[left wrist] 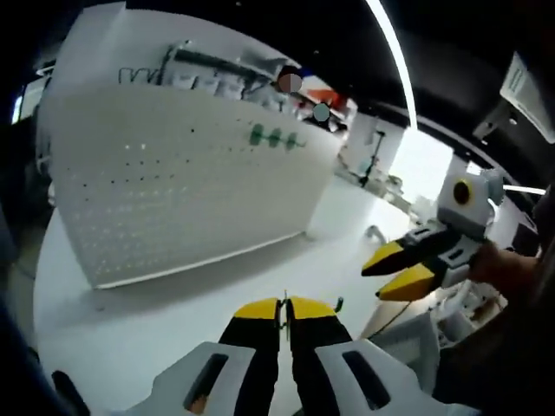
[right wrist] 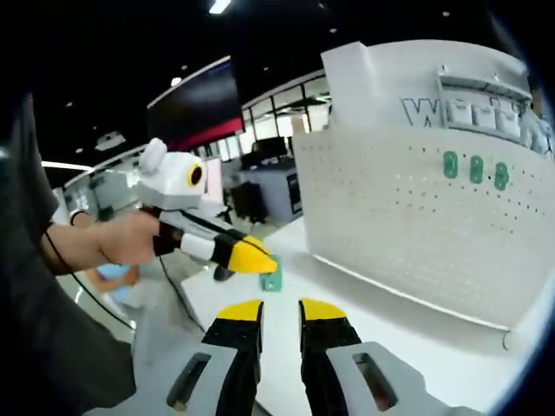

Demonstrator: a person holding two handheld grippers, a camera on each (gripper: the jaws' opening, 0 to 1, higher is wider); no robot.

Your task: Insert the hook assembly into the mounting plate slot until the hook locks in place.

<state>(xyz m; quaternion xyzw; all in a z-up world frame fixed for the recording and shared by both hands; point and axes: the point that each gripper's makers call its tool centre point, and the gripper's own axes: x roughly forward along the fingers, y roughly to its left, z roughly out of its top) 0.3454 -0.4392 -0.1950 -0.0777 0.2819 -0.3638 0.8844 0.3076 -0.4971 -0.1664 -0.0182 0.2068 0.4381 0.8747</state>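
A white pegboard (left wrist: 191,182) stands upright on the white table (left wrist: 173,312), with three green hook bases (left wrist: 276,137) fixed near its top edge. My left gripper (left wrist: 284,305) is low over the table in front of the board, shut on a thin hook assembly (left wrist: 285,317) whose wire pokes up between the yellow tips. In the right gripper view, that left gripper (right wrist: 256,260) pinches a small green piece (right wrist: 271,279). My right gripper (right wrist: 280,310) is open and holds nothing. In the left gripper view it (left wrist: 395,270) hovers to the right, apart from the board (right wrist: 416,217).
A white sign panel with lettering (right wrist: 468,108) rises behind the pegboard. A small metal hook (right wrist: 506,340) sticks up by the board's near corner. The table's edge (right wrist: 195,299) drops off to the floor. A hand (right wrist: 121,241) holds the left gripper. Office desks stand beyond.
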